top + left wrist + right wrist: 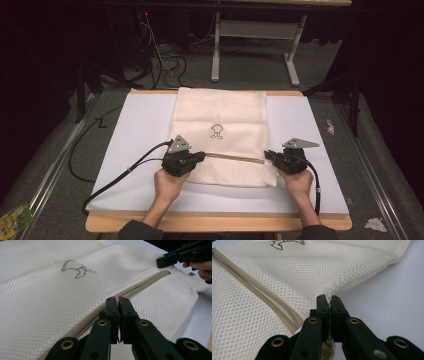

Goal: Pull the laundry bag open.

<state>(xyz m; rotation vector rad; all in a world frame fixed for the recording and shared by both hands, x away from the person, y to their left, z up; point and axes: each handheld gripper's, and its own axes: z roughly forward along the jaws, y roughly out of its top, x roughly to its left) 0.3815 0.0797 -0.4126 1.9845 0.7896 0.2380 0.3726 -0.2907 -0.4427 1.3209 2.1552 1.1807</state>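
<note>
A cream mesh bag (220, 135) lies flat mid-bench, its far edge at the bench's (130, 150) far rim, with bare white surface to either side and a strip in front. A tan zip (235, 157) runs across its near part, closed as far as shows. The left gripper (200, 157) sits at the zip's left end, jaws pressed together on the zip line (what they pinch, if anything, I cannot tell). The right gripper (269, 155) is at the bag's right edge, jaws pinching the mesh. A small dark outline logo (217, 131) marks the bag's middle; no readable writing.
</note>
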